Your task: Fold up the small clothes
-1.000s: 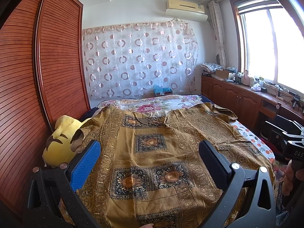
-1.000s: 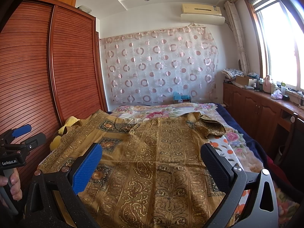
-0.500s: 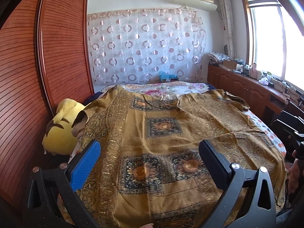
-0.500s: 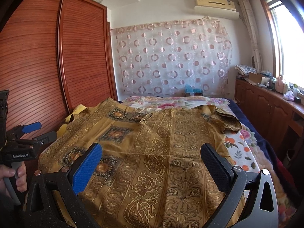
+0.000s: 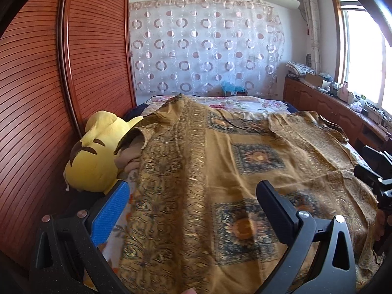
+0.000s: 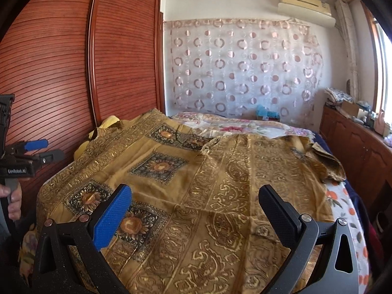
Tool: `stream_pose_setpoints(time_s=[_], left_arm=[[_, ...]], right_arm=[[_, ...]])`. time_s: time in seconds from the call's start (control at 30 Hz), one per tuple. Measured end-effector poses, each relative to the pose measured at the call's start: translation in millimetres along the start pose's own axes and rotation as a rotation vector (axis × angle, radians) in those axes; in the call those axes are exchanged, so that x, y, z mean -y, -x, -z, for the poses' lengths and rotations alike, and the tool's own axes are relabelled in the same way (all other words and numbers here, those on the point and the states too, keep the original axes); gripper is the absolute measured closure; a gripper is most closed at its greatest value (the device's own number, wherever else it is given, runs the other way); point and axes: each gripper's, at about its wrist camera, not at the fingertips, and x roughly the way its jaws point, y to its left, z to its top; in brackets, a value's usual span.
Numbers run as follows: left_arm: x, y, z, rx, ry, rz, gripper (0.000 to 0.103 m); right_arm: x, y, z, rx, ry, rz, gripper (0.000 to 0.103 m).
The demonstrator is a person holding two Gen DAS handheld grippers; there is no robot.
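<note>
Both my grippers (image 5: 193, 210) (image 6: 194, 210) gape, empty; the shirt (image 5: 245, 161) looks thin and floppy, so I'd pinch its hem corners.

The left hand-held gripper (image 5: 193, 208) is hovering with its fingers spread wide, nothing between them. The right hand-held gripper (image 6: 196, 210) is doing likewise, jaws wide apart, while a hand (image 6: 12, 199) is gripping the left tool's handle.

Only 1 text can be read: "GenRobot.AI" is printed in white on the black body of the left gripper (image 6: 36, 150), seen at the left edge of the right wrist view. No other label, brand, number or sign can be made out
</note>
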Motion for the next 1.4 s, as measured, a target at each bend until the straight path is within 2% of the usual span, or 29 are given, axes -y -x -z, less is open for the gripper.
stream_pose_setpoints(time_s=[0.17, 0.3, 0.53, 0.7, 0.83, 1.0, 1.17, 1.23, 1.27, 1.3, 1.33, 1.4], left_arm=[[-24.7, -17.7, -12.2, -0.015, 0.017, 0.001, 0.0], [-42.9, -31.3, -24.8, -0.034, 0.042, 0.01, 0.005], [-70.7, -71.0, -53.6, -0.078, 0.079, 0.02, 0.022], [-85.8, -114.4, -64.0, -0.166, 0.167, 0.078, 0.038], [-94.7, -147.4, -66.7, -0.23, 0.235, 0.072, 0.046], [-104.8, -167.8, -73.0, -0.263, 0.309, 0.092, 0.047], [-123.5, -188.7, -78.5, -0.297, 0.433, 0.134, 0.047], [-127.4, -195.8, -78.6, -0.315, 0.45, 0.129, 0.062], [-127.6, -198.2, -78.0, -0.325, 0.45, 0.124, 0.066], [-127.2, -198.7, -77.7, -0.328, 0.447, 0.122, 0.074], [-125.7, -198.6, -77.8, -0.326, 0.436, 0.122, 0.086], [-120.0, -193.7, -80.7, -0.303, 0.394, 0.115, 0.093]], right_arm=[[7.3, -20.3, -5.3, -0.072, 0.002, -0.055, 0.0], [14.0, -30.1, -16.6, -0.124, 0.019, -0.083, 0.0], [23.6, -28.0, -27.6, -0.153, 0.021, -0.116, 0.0], [27.3, -24.6, -31.7, -0.154, 0.018, -0.122, 0.0], [29.2, -24.0, -29.2, -0.166, 0.019, -0.119, 0.0], [24.2, -33.0, -31.2, -0.164, 0.024, -0.12, 0.0], [17.0, -46.0, -33.9, -0.168, 0.038, -0.12, 0.0], [16.5, -50.6, -35.8, -0.169, 0.04, -0.122, 0.0], [16.5, -51.7, -36.8, -0.171, 0.039, -0.123, 0.0], [17.0, -53.5, -38.0, -0.172, 0.039, -0.125, 0.0], [16.9, -55.6, -39.5, -0.175, 0.039, -0.127, 0.0], [16.6, -62.1, -43.5, -0.19, 0.043, -0.133, 0.0]])
